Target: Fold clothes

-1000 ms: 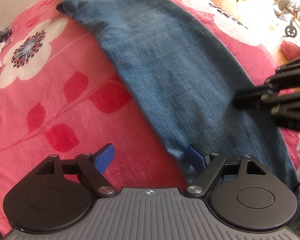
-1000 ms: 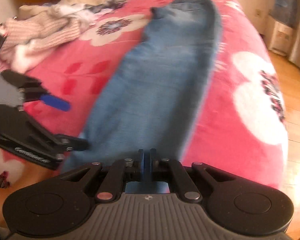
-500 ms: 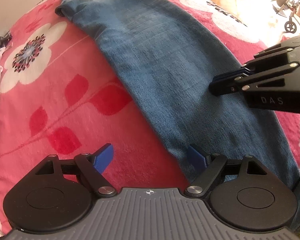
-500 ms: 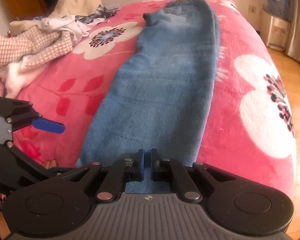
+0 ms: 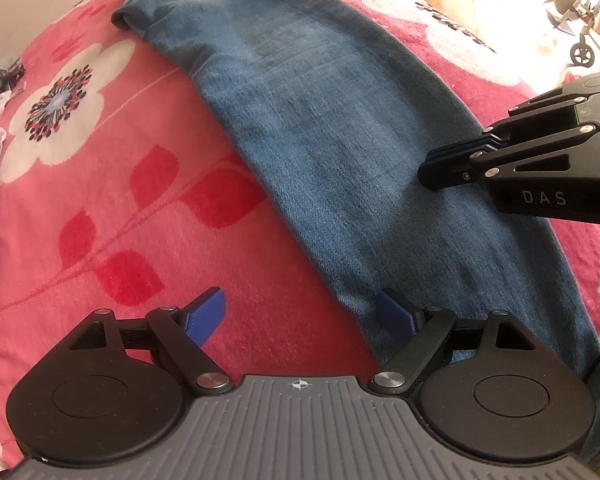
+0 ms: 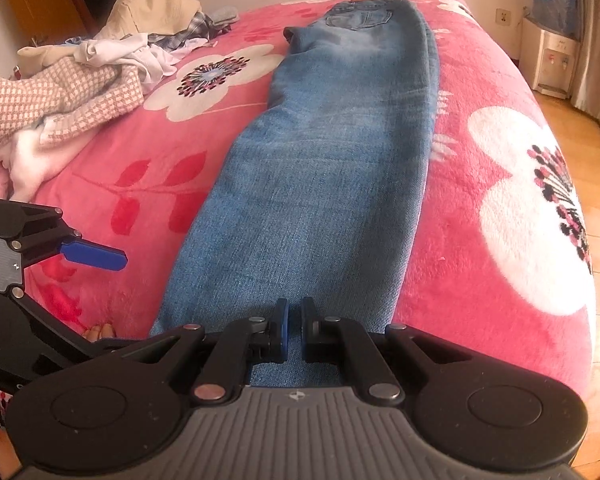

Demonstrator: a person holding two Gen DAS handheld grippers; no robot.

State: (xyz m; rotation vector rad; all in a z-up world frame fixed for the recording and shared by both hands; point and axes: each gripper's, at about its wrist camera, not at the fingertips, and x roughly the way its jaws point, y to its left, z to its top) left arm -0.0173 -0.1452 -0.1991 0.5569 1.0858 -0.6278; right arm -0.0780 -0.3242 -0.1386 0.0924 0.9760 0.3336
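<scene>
Jeans (image 6: 324, 184): flat, lengthwise on pink floral bed (image 6: 480, 216) | left tool (image 5: 300, 320): fingers wide apart at jeans' hem corner | right tool (image 6: 295, 330): nearly together, narrow gap, above hem | clothes pile (image 6: 72, 80): beyond jeans' left side

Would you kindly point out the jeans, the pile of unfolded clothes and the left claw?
jeans (image 6: 324, 184): right wrist view, mid-leg denim.
pile of unfolded clothes (image 6: 60, 100): right wrist view, checked pink garment.
left claw (image 5: 304, 320): left wrist view, midway between the blue fingertips.
</scene>
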